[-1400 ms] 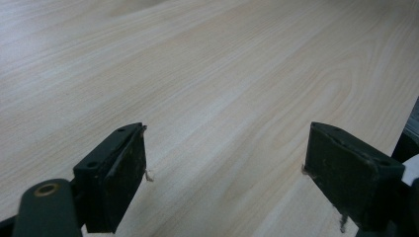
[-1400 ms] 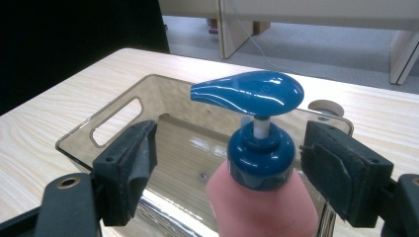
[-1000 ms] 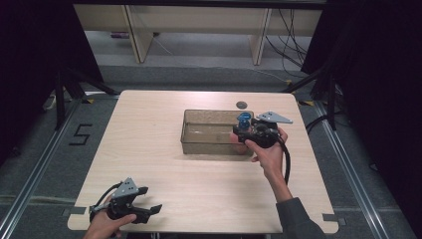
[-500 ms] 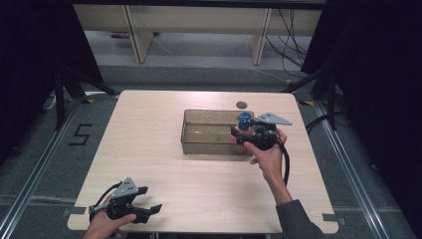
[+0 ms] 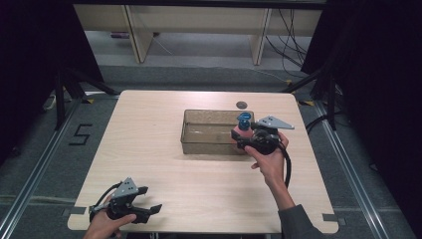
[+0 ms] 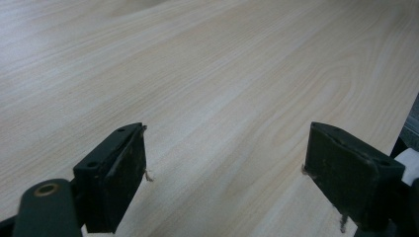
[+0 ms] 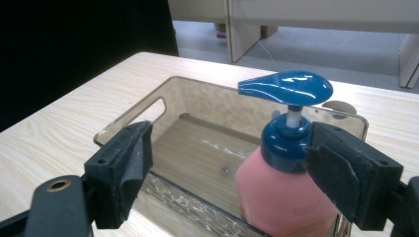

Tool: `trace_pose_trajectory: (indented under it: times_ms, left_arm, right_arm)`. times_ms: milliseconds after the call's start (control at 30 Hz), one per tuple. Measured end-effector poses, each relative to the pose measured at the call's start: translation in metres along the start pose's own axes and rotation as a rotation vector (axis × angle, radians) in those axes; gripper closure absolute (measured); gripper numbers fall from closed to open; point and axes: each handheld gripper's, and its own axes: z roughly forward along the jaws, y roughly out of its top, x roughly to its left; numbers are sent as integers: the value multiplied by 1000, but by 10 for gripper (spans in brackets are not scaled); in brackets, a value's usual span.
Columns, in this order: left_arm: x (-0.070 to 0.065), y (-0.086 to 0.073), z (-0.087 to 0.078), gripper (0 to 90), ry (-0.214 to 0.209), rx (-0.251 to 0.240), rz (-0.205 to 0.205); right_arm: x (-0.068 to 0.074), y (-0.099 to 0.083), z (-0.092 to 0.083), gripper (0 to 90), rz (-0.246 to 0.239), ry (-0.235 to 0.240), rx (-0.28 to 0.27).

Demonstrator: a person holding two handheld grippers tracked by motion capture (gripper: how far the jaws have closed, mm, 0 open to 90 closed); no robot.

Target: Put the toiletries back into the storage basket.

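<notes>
Wooden table; clear bin ahead of the right gripper, jaws spread, pink pump bottle between them inside the bin, against one pad. Left gripper released over bare tabletop.

Left gripper low over pale wood-grain tabletop, jaws spread wide apart above it, gripping nothing.

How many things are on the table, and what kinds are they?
Pump bottle, pink with a blue pump: 1
Clear plastic bin: 1
Small dark round thing, too small to name: 1
Total: 3
</notes>
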Motion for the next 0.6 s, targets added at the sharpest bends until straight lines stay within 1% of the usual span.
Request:
trace_pose_trajectory:
  times_ms: [33,67,100,133,167,200,233,267,300,333,367,400,467,500,533,567,600]
  left_arm:
    - [0,0,0,155,0,0,0]
    - [0,0,0,155,0,-1,-1]
    - [0,0,0,155,0,-1,0]
    - [0,0,0,154,0,0,-1]
    - [0,0,0,155,0,-1,0]
    - [0,0,0,155,0,-1,-1]
    - [0,0,0,155,-1,-1,3]
    - [0,0,0,154,0,1,-1]
    - [1,1,-1,155,-2,8,6]
    - [1,1,-1,155,-3,10,7]
    - [1,1,-1,155,-2,9,7]
    - [1,0,0,155,-3,5,6]
    - [1,0,0,155,-2,1,6]
    - [1,0,0,155,-2,1,5]
    - [1,0,0,155,-2,0,5]
    - [1,0,0,155,-2,0,5]
    - [1,0,0,155,-1,6,6]
  right_arm:
    - [-1,0,0,190,-17,-1,0]
    - [1,-1,0,190,-9,-2,-12]
    - [2,-1,-2,191,-10,-4,-4]
    - [1,-2,-1,191,-30,-4,-19]
    - [2,-2,-3,191,-30,-8,-3]
    - [5,-3,-3,191,2,10,-12]
    - [5,-3,-3,191,-9,16,-9]
    - [5,-3,-4,192,-31,1,-5]
    - [7,-4,-4,192,-6,17,-4]
    - [7,-5,-3,192,-39,14,-21]
    - [8,-5,-4,192,-27,19,-12]
    - [9,-5,-5,193,-26,11,-10]
    - [9,-6,-5,194,-42,15,-15]
    - [10,-7,-5,194,-36,15,-8]
    - [12,-8,-5,194,-5,21,-4]
    - [10,-9,-5,194,-19,24,-2]
    - [11,-9,-6,194,-10,27,11]
